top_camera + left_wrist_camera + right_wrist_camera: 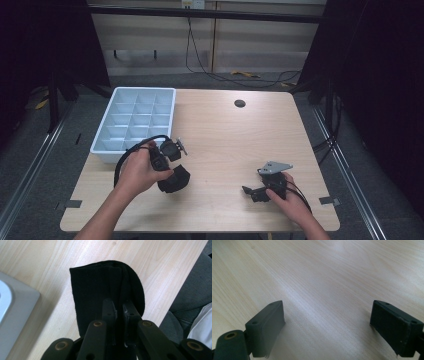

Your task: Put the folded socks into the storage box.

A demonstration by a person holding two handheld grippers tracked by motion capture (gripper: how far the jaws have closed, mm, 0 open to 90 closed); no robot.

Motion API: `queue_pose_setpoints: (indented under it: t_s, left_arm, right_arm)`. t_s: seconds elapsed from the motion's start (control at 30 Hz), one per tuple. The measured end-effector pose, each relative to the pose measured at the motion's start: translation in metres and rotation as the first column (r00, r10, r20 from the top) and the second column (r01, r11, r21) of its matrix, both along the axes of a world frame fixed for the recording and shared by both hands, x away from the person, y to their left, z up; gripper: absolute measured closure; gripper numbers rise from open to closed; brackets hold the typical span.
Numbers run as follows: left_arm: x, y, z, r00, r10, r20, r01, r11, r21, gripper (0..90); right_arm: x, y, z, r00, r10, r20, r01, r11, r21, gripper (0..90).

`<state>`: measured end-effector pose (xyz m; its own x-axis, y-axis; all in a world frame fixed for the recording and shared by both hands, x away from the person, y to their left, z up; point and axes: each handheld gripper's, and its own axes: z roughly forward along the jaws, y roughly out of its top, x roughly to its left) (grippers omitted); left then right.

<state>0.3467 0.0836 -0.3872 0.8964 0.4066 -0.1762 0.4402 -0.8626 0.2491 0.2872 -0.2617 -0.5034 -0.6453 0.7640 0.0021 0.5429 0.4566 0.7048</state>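
Observation:
A folded black sock (105,287) lies on the wooden table (230,140), at the near left in the high view (175,180). My left gripper (119,308) points down at it with its jaws shut on a fold of the fabric. In the high view the left gripper (167,167) is held by a hand just above the sock. My right gripper (327,322) rests low over bare wood at the near right (252,192), jaws wide apart and nothing between them.
A white divided tray (137,120) with several empty compartments stands at the far left of the table, close behind the left gripper; its corner (15,305) appears in the left gripper view. A small dark hole (239,103) is at the table's far middle.

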Motion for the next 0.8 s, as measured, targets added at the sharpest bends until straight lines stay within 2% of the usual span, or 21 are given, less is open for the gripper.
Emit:
queue_pose_setpoints:
  t_s: [0.8]
  left_arm:
    - [0.010, 0.021, 0.033, 0.9996, 0.026, -0.005, -0.026, 0.9996, 0.014, 83.1]
  right_arm:
    - [0.000, 0.000, 0.000, 1.0000, 0.000, 0.000, 0.000, 1.000, 0.000, 11.4]
